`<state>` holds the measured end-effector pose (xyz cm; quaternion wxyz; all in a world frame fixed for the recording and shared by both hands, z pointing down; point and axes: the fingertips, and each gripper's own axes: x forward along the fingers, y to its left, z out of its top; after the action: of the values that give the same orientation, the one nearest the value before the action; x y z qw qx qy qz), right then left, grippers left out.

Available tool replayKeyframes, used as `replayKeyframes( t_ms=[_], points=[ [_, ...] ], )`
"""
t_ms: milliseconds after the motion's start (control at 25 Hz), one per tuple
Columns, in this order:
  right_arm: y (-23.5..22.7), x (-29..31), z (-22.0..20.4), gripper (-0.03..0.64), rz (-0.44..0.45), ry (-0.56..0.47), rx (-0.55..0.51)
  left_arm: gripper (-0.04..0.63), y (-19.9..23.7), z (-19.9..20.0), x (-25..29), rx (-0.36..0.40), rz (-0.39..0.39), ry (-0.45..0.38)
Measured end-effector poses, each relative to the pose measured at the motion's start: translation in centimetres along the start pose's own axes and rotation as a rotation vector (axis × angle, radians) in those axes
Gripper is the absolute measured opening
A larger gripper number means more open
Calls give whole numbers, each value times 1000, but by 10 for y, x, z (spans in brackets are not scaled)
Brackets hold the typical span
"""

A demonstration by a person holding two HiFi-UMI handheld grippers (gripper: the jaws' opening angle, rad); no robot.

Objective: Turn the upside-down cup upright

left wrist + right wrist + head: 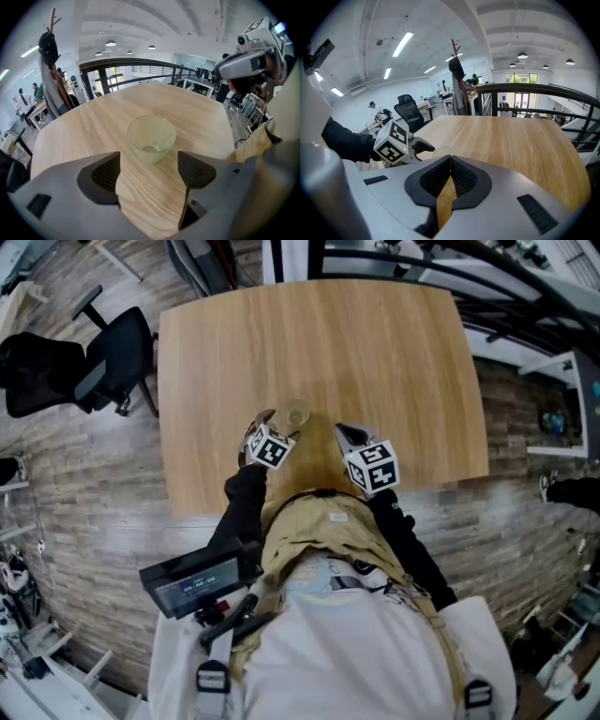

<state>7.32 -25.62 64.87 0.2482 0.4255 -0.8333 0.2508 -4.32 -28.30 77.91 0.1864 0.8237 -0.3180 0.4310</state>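
Note:
A small pale green translucent cup (151, 138) stands on the wooden table (375, 352) with its mouth facing up. It sits near the table's front edge (297, 414). My left gripper (149, 174) is open, and the cup stands just beyond its fingertips, outside the gap. In the head view the left gripper (272, 422) lies just left of the cup. My right gripper (450, 163) is shut with nothing between its jaws. It hovers to the right of the cup (348, 435). The right gripper view shows the cup's rim (440, 151) beside the left gripper's marker cube (393, 142).
A black office chair (112, 357) stands off the table's left side. A dark railing (525, 91) runs behind the table's far edge. A coat stand (49, 61) rises at the far left. The person's body presses against the table's front edge.

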Motion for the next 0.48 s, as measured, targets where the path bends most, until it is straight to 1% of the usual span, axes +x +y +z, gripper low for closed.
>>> replayKeyframes(
  t_ms=[120,160,240,320,360,440,480],
  points=[
    [5,-4,2,21,6,-16,-13,380,0,-6,-19,-64,46,-42],
    [7,-5,4,21,7,-25,-18,370,2,-5,-28,-82,67,-63],
    [12,-8,9,21,10,-43,-35,326,7,1,-46,-112,119,-113],
    [19,-13,16,21,12,-66,-57,236,13,9,-66,-129,181,-171],
    [23,-16,20,21,13,-82,-69,206,16,14,-76,-131,210,-201],
    [29,-22,32,21,14,-114,-93,115,20,26,-96,-129,258,-252],
    [32,-25,39,21,14,-129,-105,83,21,32,-105,-130,280,-275]
  ],
)
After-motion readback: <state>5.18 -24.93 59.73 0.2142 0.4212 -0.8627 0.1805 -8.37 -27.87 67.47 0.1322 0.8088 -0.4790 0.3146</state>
